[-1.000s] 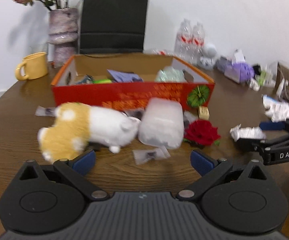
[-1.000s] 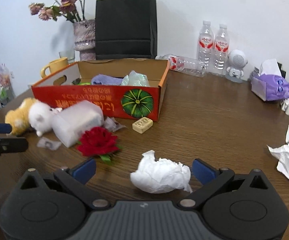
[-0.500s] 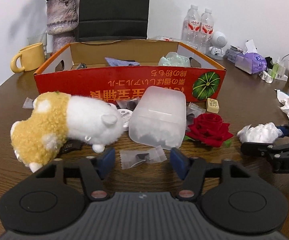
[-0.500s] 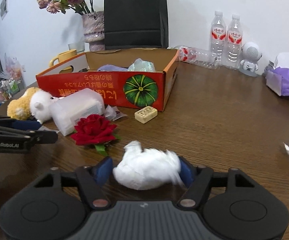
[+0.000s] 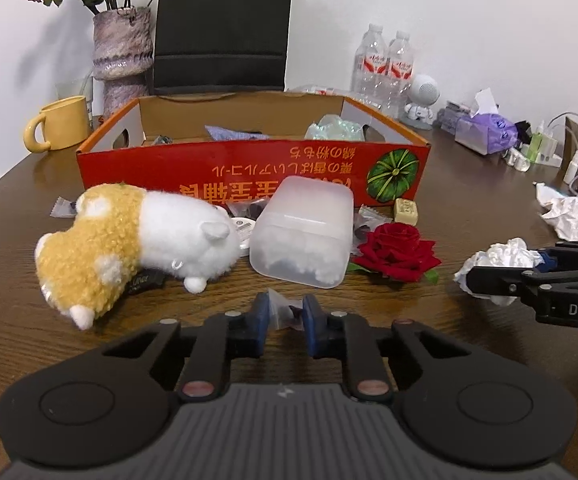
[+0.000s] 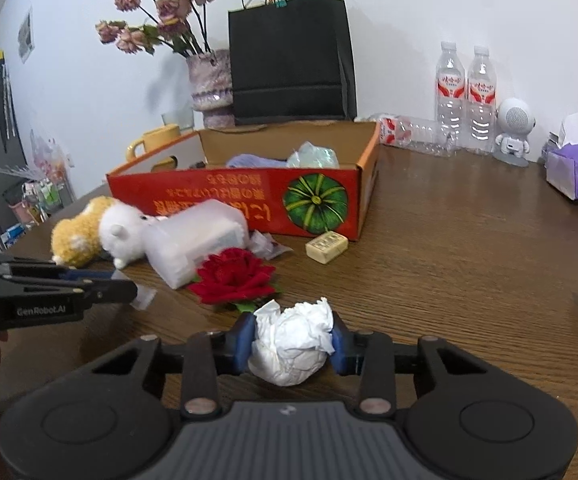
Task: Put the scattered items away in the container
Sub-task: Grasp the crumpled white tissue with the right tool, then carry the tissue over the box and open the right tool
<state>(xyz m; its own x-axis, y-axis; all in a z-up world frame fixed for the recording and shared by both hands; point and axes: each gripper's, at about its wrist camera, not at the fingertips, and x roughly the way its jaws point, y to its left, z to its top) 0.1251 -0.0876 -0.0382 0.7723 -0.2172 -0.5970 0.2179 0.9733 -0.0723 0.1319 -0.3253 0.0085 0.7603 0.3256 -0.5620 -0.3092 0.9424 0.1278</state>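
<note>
The open red cardboard box (image 5: 225,170) (image 6: 249,200) stands at the back with a few items inside. My left gripper (image 5: 285,314) is closing, its blue pads pressing a small clear plastic packet (image 5: 285,310) on the table. My right gripper (image 6: 292,334) is closing on a crumpled white paper ball (image 6: 291,344) (image 5: 497,258), squeezed between its pads. In front of the box lie a yellow-and-white plush toy (image 5: 129,240) (image 6: 93,234), a frosted plastic tub (image 5: 303,238) (image 6: 195,242), a red fabric rose (image 5: 395,246) (image 6: 235,276) and a small beige block (image 5: 407,211) (image 6: 326,246).
A yellow mug (image 5: 61,128), a vase of dried flowers (image 5: 123,60), a black paper bag (image 6: 293,64), water bottles (image 6: 467,96), a small white robot figure (image 6: 515,130) and a purple tissue pack (image 6: 577,168) ring the table. More crumpled paper (image 5: 569,216) lies at right.
Both grippers went from wide open to closed: the left one onto the clear packet, the right one onto the paper ball, which now looks slightly lifted and squeezed.
</note>
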